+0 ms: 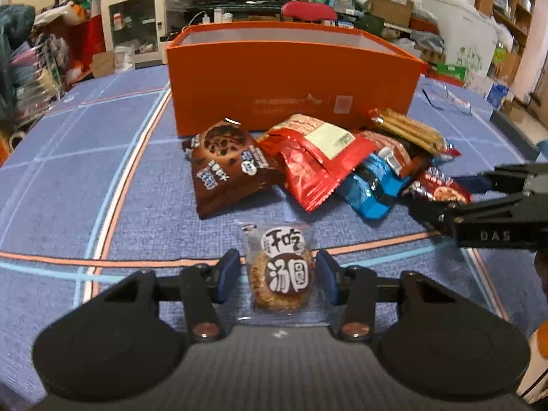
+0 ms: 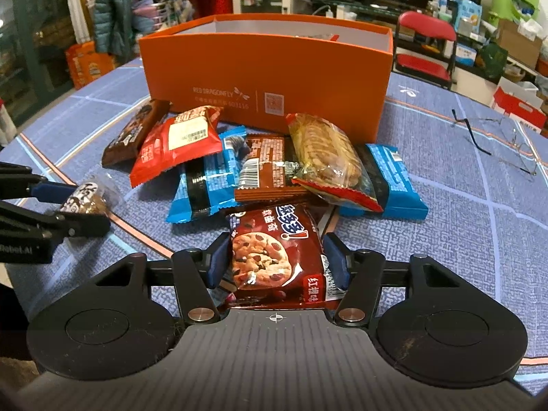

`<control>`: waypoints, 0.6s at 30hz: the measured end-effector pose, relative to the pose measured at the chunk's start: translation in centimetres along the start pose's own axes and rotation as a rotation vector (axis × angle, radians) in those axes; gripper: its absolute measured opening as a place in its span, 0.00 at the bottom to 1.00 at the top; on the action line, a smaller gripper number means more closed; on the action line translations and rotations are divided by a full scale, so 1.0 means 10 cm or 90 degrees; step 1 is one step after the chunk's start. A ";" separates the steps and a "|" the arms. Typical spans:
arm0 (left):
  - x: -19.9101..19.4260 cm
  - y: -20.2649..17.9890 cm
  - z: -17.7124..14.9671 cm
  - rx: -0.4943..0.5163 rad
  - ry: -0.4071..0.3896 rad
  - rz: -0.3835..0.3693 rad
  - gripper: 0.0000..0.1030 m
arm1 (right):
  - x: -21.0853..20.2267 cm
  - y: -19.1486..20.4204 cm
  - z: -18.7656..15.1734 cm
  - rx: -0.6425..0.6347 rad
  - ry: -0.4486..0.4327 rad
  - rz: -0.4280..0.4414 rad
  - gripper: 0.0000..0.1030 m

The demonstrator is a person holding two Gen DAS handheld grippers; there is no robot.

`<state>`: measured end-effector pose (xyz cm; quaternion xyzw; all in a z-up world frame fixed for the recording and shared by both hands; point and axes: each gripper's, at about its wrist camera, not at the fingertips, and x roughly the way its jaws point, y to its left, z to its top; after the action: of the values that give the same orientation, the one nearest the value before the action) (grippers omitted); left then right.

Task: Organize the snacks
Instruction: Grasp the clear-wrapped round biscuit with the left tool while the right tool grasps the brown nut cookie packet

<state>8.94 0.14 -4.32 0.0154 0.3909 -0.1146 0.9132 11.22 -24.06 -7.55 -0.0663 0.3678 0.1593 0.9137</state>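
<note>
My left gripper [image 1: 278, 275] is shut on a clear-wrapped round cookie packet [image 1: 280, 274] low over the blue tablecloth; it also shows in the right wrist view [image 2: 87, 200]. My right gripper [image 2: 276, 260] is shut on a dark red chocolate-chip cookie packet [image 2: 274, 257], seen in the left wrist view [image 1: 441, 188] at the pile's right end. Behind lies a pile of snacks: a brown packet [image 1: 226, 167], a red packet [image 1: 318, 157], blue packets [image 2: 202, 178] and a clear packet of biscuits [image 2: 328, 157]. An open orange box [image 1: 294, 78] stands behind the pile.
A pair of glasses [image 2: 496, 137] lies on the cloth to the right of the box [image 2: 267, 78]. A red chair [image 2: 426, 46] and cluttered shelves stand beyond the table. The cloth's left part [image 1: 85, 157] is bare.
</note>
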 end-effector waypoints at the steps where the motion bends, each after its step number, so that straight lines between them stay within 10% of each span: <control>1: -0.01 0.01 -0.01 -0.006 -0.003 -0.001 0.49 | 0.00 0.00 0.01 0.002 0.001 0.000 0.46; 18: 0.00 -0.08 -0.01 0.021 -0.013 -0.006 0.31 | 0.00 0.05 0.02 0.006 0.006 -0.012 0.41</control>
<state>8.67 -0.61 -4.35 0.0277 0.3799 -0.1256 0.9160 11.17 -23.54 -7.46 -0.0663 0.3720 0.1491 0.9138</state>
